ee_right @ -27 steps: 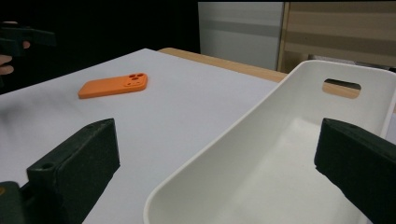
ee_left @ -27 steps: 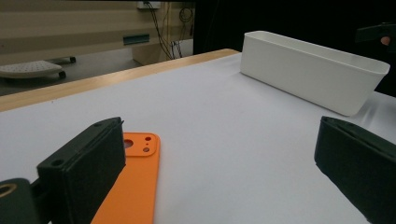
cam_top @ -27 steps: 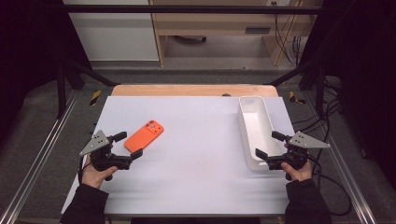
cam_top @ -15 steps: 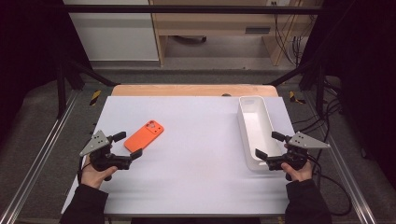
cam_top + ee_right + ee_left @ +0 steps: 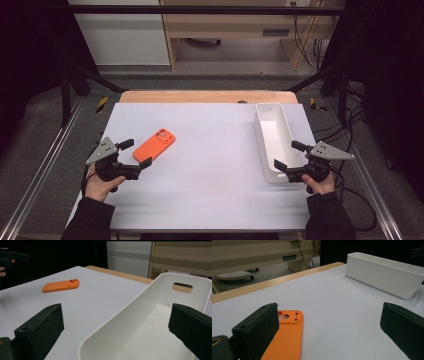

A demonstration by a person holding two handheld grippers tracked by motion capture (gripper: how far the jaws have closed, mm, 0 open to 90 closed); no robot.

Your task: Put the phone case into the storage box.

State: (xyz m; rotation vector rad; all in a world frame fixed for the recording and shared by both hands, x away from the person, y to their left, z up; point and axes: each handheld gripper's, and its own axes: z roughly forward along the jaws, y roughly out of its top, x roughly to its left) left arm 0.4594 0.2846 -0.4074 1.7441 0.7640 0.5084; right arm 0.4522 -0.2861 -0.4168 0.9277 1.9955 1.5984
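The white-covered desk (image 5: 210, 195) carries a long white bin (image 5: 272, 140) near its right edge and a flat orange phone case (image 5: 154, 144) left of centre. The right gripper (image 5: 289, 155) hovers at the bin's near end, its jaws spread wide and empty. The left gripper (image 5: 136, 153), also wide open and empty, sits just beside the case's near end.

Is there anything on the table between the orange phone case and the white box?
No. Between the orange phone case and the white box there is just bare white table. The high view shows that best.
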